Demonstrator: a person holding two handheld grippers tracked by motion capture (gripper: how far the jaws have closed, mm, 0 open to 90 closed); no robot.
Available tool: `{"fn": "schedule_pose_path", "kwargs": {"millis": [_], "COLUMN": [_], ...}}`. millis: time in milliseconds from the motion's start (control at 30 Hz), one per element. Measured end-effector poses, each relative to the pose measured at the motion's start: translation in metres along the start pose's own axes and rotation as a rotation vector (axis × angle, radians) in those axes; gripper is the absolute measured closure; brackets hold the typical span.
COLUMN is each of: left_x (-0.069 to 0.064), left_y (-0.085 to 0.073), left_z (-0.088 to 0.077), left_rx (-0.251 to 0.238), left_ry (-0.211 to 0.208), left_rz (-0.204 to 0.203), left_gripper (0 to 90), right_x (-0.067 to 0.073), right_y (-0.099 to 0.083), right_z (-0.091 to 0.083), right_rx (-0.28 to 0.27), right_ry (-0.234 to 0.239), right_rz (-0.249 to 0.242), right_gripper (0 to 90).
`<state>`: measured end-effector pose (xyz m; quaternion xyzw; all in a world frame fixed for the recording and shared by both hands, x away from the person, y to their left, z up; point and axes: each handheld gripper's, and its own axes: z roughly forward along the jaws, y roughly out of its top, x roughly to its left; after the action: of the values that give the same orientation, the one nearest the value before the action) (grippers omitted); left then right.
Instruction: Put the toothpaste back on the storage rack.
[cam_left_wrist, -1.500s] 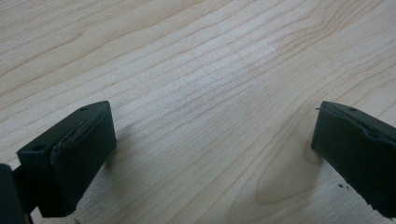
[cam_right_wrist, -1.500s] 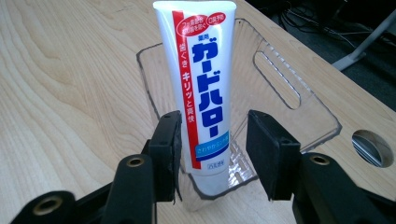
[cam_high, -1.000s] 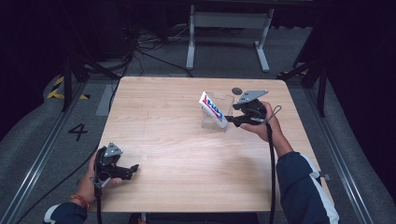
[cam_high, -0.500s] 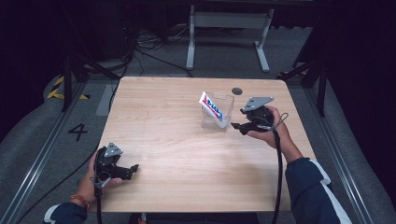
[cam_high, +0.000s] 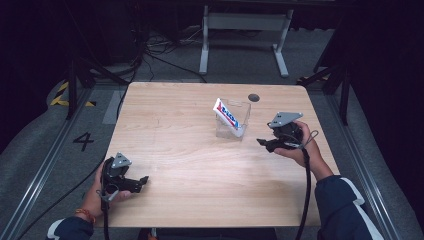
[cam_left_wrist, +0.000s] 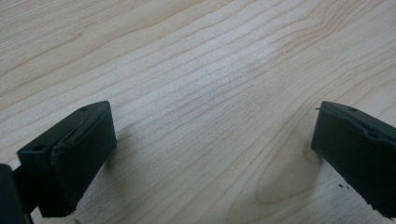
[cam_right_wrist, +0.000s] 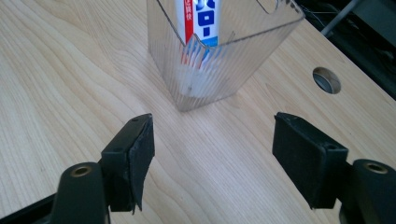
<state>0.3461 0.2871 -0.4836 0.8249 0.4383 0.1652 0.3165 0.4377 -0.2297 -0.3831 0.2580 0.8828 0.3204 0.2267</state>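
Right gripper (cam_high: 264, 143) has backed off from the clear plastic holder (cam_high: 233, 120) toward the person's side since the earlier frames, and its jaws have just been opening with nothing between them. It now sits just beside the holder, apart from it. Left gripper (cam_high: 142, 181) hasn't budged: near corner of the table (cam_high: 175, 130), jaws spread wide, empty, only bare wood in front of them.

Toothpaste tube (cam_high: 227, 114) is in the holder, which stands right of centre toward the far edge, near the cable hole (cam_high: 254, 97).

Risks, as I judge them:
- Tube leans on the rim rather than sitting upright, and much of it sticks out above. A bump to the holder from either gripper could tip it.
- Holder looks light and thin-walled, so a graze from the right gripper could slide or topple it.

Orientation: the tube's long axis is tilted, not vertical. In the high view the top end leans up and left, away from the right gripper; the bottom end sits low in the holder on the right gripper's side. In the right gripper view the lower end (cam_right_wrist: 195, 56) shows through the ribbed wall.
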Motion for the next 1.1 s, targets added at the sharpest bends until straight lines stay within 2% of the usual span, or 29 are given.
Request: {"fn": "schedule_pose_path", "kwargs": {"millis": [567,933,1100], "left_x": [0.0,0.0,0.0], "left_y": [0.0,0.0,0.0], "left_z": [0.0,0.0,0.0], "left_rx": [0.0,0.0,-0.001], "left_ry": [-0.001,-0.001,0.003], "left_rz": [-0.002,-0.002,0.003], "left_gripper": [0.3,0.3,0.4], "right_x": [0.004,0.007,0.009], "right_y": [-0.039,-0.067,-0.08], "right_z": [-0.012,-0.018,-0.024], "right_rx": [0.034,0.036,0.037], "right_ry": [-0.034,-0.045,-0.065], "right_rz": [0.006,0.012,0.021], "right_gripper": [27.7,25.3,24.0]}}
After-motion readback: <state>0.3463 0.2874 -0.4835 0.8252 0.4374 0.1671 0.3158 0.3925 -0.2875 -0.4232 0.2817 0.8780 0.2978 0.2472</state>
